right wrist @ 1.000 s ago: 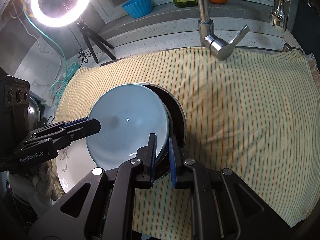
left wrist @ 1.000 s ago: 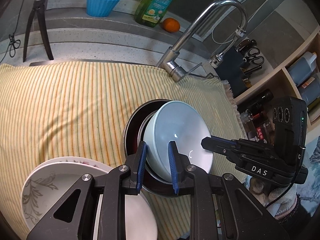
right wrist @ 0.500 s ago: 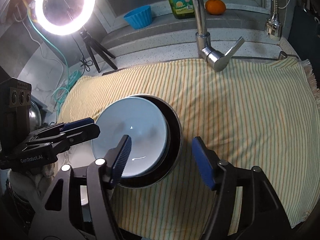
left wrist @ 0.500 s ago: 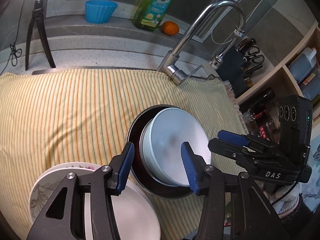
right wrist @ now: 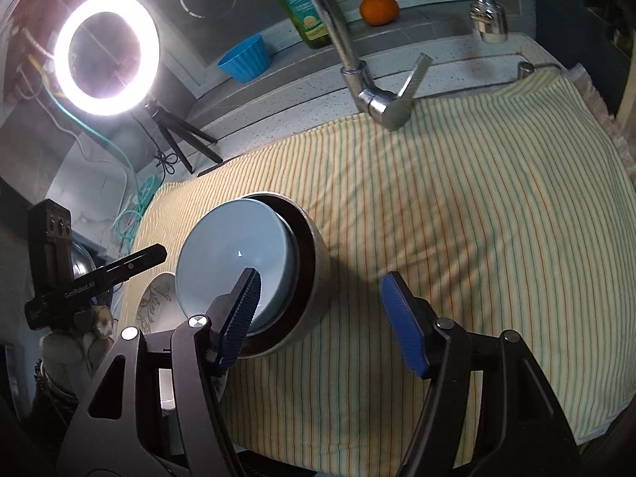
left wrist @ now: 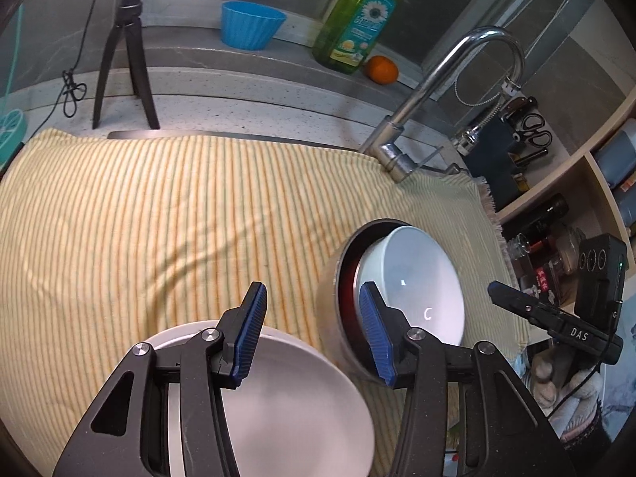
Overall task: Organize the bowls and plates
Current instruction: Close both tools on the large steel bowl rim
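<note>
A: Our left gripper [left wrist: 314, 338] stands spread, its blue pads pinching nothing. Its jaws have just been opening, and nothing sits between them now; they hang over the rim of the white plate [left wrist: 294, 401].

B: Same with our right gripper [right wrist: 322, 322]. Its jaws have just been opening too, and they gape wide over bare cloth, with the left pad in front of the pale blue bowl [right wrist: 238, 262] but, as far as we can tell, not pressing it.

A: So where is the bowl?

B: Nested in the dark, metal-walled bowl [right wrist: 310, 278], leaning a little toward one side of it. We judge it has been set there on purpose: stacking bowl in bowl tidies the set, and the deeper dish cradles the lighter one.

A: And the plates lie just beside that stack, the plain white one over a patterned plate [right wrist: 157, 302], all on the striped yellow towel [left wrist: 167, 214], which likely cushions the crockery over the sink.

B: Both our grippers tilt steeply downward, side by side, the left hand [right wrist: 75, 338] gloved around its handle.

A: Beyond them, the faucet [left wrist: 437, 91], a green soap bottle [left wrist: 357, 28], an orange [left wrist: 381, 69], a blue cup [left wrist: 250, 26] and the ring light [right wrist: 107, 53].
</note>
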The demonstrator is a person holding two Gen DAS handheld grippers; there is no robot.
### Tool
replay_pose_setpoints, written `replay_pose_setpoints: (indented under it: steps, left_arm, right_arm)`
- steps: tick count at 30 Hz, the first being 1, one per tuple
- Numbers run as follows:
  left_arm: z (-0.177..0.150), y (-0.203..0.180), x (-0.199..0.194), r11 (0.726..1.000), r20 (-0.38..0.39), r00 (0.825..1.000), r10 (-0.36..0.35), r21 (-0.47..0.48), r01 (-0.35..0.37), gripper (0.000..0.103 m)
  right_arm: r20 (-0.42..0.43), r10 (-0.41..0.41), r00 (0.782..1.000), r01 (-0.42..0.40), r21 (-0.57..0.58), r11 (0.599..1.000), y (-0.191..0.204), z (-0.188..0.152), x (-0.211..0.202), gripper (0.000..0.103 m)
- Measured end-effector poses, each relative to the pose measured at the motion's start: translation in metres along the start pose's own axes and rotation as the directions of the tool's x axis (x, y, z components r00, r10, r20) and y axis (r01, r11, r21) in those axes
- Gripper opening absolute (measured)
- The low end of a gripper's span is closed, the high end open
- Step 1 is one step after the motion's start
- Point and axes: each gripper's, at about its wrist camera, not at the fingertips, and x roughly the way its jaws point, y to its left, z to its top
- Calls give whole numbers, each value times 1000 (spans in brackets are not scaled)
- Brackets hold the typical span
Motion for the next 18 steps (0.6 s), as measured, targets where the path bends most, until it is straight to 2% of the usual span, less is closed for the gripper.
replay_pose_setpoints:
  steps: [4, 6, 7, 10, 13, 15, 18]
  left_arm:
    - [-1, 2, 4, 1000, -13, 1000, -1, -4, 1, 47]
    - [-2, 2, 7, 1000, -22, 1000, -6, -4, 6, 45]
    - [-3, 1, 9, 1000, -26, 1000, -7, -3, 7, 44]
    - [-5, -1, 14, 1000, -35, 999, -15, -5, 15, 37]
    - [-5, -2, 17, 1000, -42, 999, -23, -6, 23, 29]
    - [-4, -2, 19, 1000, -45, 999, -28, -13, 27, 27]
    - [-4, -2, 21, 999, -48, 998, -29, -18, 28, 27]
  right_arm:
    - [-10, 28, 1000, -27, 54, 998, -11, -7, 3, 64]
    - [-21, 42, 999, -40, 66, 997, -13, -9, 6, 51]
    - [-28, 56, 998, -54, 72, 996, -14, -10, 8, 48]
    - [-37, 70, 997, -67, 66, 996, -12, -10, 11, 45]
    - [-48, 83, 995, -80, 61, 995, -10, -9, 15, 36]
    - [-57, 87, 995, -83, 61, 995, -9, -9, 18, 30]
    - [-70, 105, 992, -100, 74, 992, -11, -8, 23, 28]
